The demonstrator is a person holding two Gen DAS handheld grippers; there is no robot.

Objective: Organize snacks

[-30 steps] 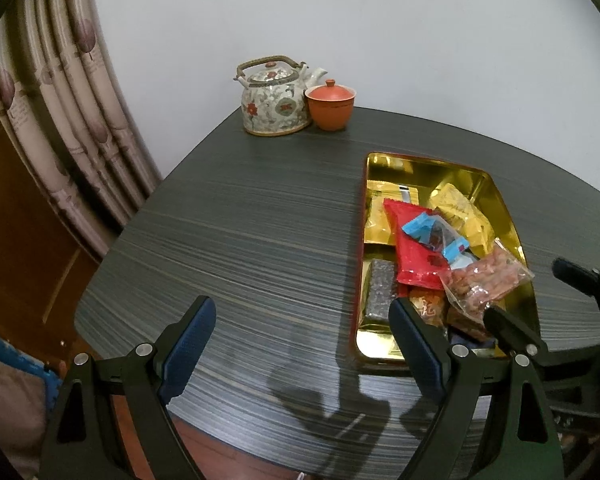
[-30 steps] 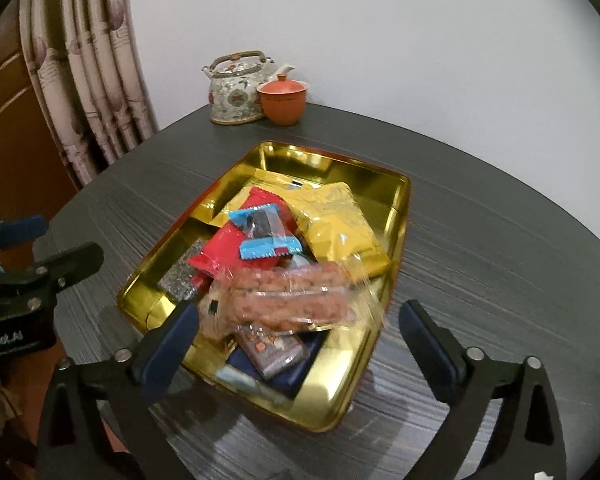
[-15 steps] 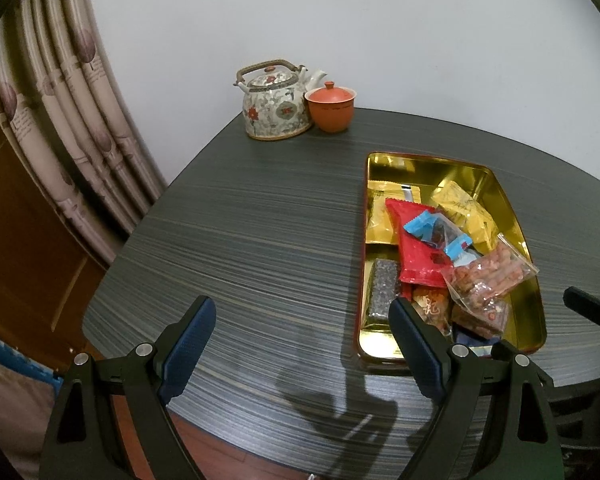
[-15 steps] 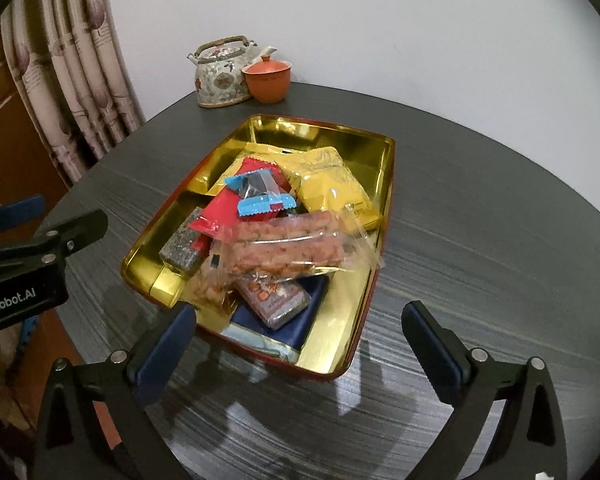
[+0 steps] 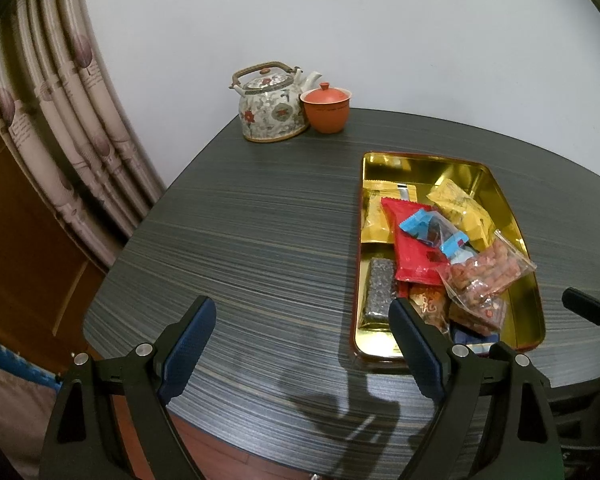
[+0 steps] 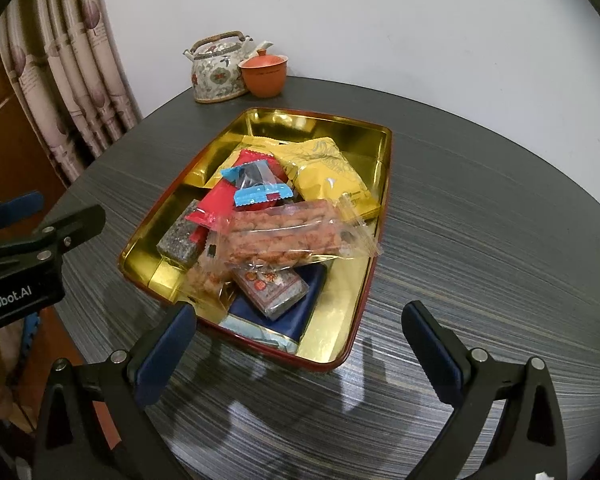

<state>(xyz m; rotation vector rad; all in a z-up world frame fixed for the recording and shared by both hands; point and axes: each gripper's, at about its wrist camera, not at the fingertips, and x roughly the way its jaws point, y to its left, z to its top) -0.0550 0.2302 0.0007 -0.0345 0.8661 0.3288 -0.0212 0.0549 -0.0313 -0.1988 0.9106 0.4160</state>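
A gold tray (image 6: pixel 342 330) with a red outer rim holds several snack packets: a clear bag of peanuts (image 6: pixel 284 238), a red packet (image 6: pixel 224 196), a blue-edged candy wrapper (image 6: pixel 256 184), a yellow packet (image 6: pixel 328 176) and a dark seed bar (image 6: pixel 180 236). The tray also shows in the left wrist view (image 5: pixel 528 300). My right gripper (image 6: pixel 298 322) is open and empty above the tray's near edge. My left gripper (image 5: pixel 300 320) is open and empty over the table, left of the tray.
A floral teapot (image 5: pixel 270 104) and an orange lidded cup (image 5: pixel 326 110) stand at the table's far edge by the white wall. A curtain (image 5: pixel 60 120) hangs at the left. The dark striped table (image 5: pixel 240 220) ends close below both grippers.
Both grippers have drawn back and risen from the tray, which now looks farther off. Both stay open. The snacks have not moved.
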